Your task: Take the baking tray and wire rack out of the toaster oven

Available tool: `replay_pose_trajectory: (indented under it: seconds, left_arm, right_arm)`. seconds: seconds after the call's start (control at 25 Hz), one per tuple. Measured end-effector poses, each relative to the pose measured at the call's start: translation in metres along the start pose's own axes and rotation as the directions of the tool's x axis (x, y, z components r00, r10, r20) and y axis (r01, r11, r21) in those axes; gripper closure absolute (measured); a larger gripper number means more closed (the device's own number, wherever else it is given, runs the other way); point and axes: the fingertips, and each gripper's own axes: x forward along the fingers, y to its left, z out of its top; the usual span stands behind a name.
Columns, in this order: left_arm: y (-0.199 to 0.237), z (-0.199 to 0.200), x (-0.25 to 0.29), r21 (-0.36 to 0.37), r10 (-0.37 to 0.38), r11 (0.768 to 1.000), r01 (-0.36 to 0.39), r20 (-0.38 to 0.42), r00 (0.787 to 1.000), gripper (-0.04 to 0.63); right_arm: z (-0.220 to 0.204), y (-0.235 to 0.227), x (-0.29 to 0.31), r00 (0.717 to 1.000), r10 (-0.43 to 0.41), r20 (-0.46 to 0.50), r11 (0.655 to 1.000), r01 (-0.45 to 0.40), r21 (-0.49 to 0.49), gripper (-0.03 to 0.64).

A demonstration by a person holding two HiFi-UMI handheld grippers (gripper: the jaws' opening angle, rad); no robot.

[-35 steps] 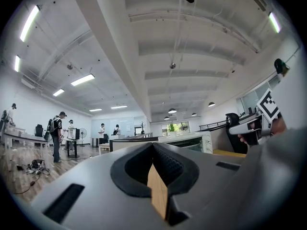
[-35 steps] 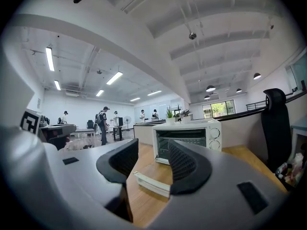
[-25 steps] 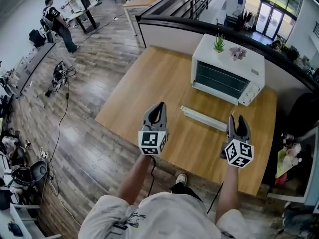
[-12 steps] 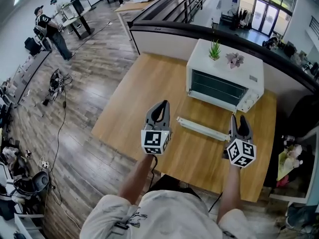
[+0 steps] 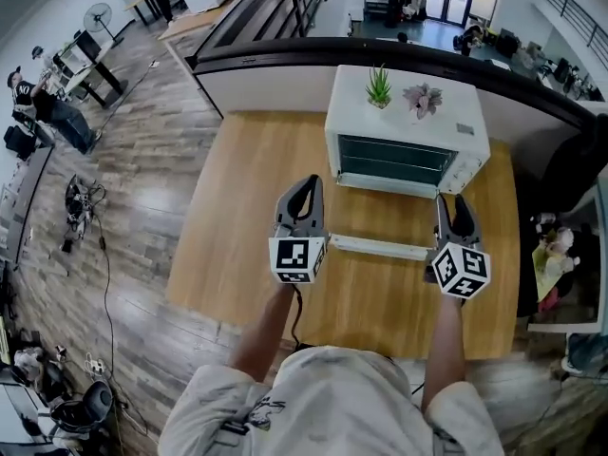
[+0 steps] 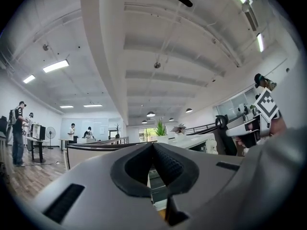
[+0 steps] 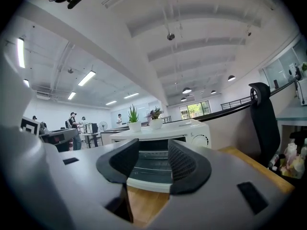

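A white toaster oven (image 5: pixel 407 131) stands at the far side of the wooden table (image 5: pixel 247 207), its door (image 5: pixel 380 247) folded down flat toward me. In the right gripper view the wire rack (image 7: pixel 154 163) shows inside the dark cavity; I cannot make out the baking tray. My left gripper (image 5: pixel 306 190) hovers just left of the door's left end, its jaws closed together with nothing in them (image 6: pixel 152 145). My right gripper (image 5: pixel 454 207) hangs over the door's right end, open, with the oven cavity visible through the gap (image 7: pixel 153 150). Neither touches the oven.
Two small potted plants (image 5: pixel 378 85) (image 5: pixel 422 98) sit on the oven's top. A dark curved wall runs behind the table. A black chair (image 7: pixel 263 123) and a cluttered shelf (image 5: pixel 553 255) stand to the right. People work far off at the left (image 5: pixel 38 112).
Both grippers have moved forward toward the oven, the left one further, and now flank the open door. The view has swung so the oven sits squarely ahead.
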Motion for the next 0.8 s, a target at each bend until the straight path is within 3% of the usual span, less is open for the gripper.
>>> replay_pose_trajectory:
  seconds: [0.32, 0.8]
  left_arm:
    - [0.000, -0.015, 0.023, -0.035, -0.060, 0.998, 0.060, -0.010, 0.998, 0.580]
    - [0.003, -0.047, 0.039, -0.052, -0.075, 0.996, 0.074, -0.028, 0.997, 0.580]
  right_arm:
    - [-0.007, -0.001, 0.009, 0.998, -0.048, -0.028, 0.999, 0.048, -0.016, 0.411]
    - [-0.042, 0.013, 0.048, 0.994, -0.016, -0.104, 1.000, 0.018, 0.017, 0.412]
